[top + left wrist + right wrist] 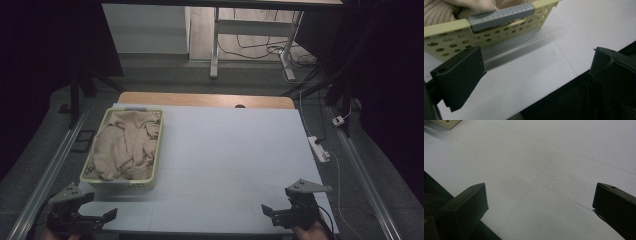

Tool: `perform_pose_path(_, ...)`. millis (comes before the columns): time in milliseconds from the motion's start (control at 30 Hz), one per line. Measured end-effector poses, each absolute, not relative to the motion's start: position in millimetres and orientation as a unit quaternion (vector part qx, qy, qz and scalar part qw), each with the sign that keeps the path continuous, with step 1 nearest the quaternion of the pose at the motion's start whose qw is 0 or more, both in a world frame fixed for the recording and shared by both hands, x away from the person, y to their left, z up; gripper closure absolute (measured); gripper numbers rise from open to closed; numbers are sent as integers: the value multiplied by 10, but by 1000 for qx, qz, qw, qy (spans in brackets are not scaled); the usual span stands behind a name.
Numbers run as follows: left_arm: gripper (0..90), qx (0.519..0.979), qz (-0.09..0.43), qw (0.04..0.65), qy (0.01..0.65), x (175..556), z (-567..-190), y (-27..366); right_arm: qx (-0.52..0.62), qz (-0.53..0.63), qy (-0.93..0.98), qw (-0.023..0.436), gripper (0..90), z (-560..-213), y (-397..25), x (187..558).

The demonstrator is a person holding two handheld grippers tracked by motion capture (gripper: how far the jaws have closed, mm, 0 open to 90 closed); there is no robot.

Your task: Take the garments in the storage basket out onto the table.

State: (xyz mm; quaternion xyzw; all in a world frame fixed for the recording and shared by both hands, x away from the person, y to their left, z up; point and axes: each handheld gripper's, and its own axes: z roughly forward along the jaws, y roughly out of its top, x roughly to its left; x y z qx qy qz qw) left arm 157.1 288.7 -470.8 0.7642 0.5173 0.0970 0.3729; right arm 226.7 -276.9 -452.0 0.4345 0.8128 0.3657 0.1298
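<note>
A pale yellow perforated basket point(155, 150) stands on the left part of the white table point(230, 150), with a crumpled beige knitted cloth point(125, 142) inside it. My left gripper point(102, 205) is open at the table's near left corner, just in front of the basket. In the left gripper view its jaws point(536, 50) stand wide apart with nothing between them, facing the basket wall point(454, 42), its grey handle point(501, 16) and the cloth point(439, 11). My right gripper point(276, 199) is open at the near right edge, with bare table between its jaws point(541, 186).
A corner of the basket point(447, 123) shows at the top left of the right gripper view. On the floor to the table's right lie a white power strip point(319, 148) and cables. A desk frame point(215, 50) stands beyond the far wooden edge point(205, 99).
</note>
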Motion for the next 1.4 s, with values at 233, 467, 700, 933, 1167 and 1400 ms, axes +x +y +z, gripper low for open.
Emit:
perform_pose_path(233, 0, 771, 90, 376, 505, 1637, -4693, 2897, 435, 367, 813, 128, 6, -4520, -2771, 2267)
perform_pose_path(467, 0, 774, 84, 380, 500, 1732, -4676, 2938, 431, 368, 814, 127, 15, -4520, -2770, 2266)
perform_pose_path(700, 0, 778, 80, 384, 491, 1869, -4612, 2943, 432, 366, 814, 126, 13, -4521, -2770, 2269)
perform_pose_path(933, 0, 780, 85, 385, 486, 1998, -4572, 2970, 434, 365, 814, 124, 13, -4524, -2768, 2273)
perform_pose_path(1167, 0, 775, 93, 389, 489, 2155, -4520, 2993, 435, 361, 816, 123, 13, -4528, -2761, 2279)
perform_pose_path(1400, 0, 774, 93, 384, 496, 2378, -4445, 3056, 435, 361, 816, 122, 14, -4530, -2761, 2283)
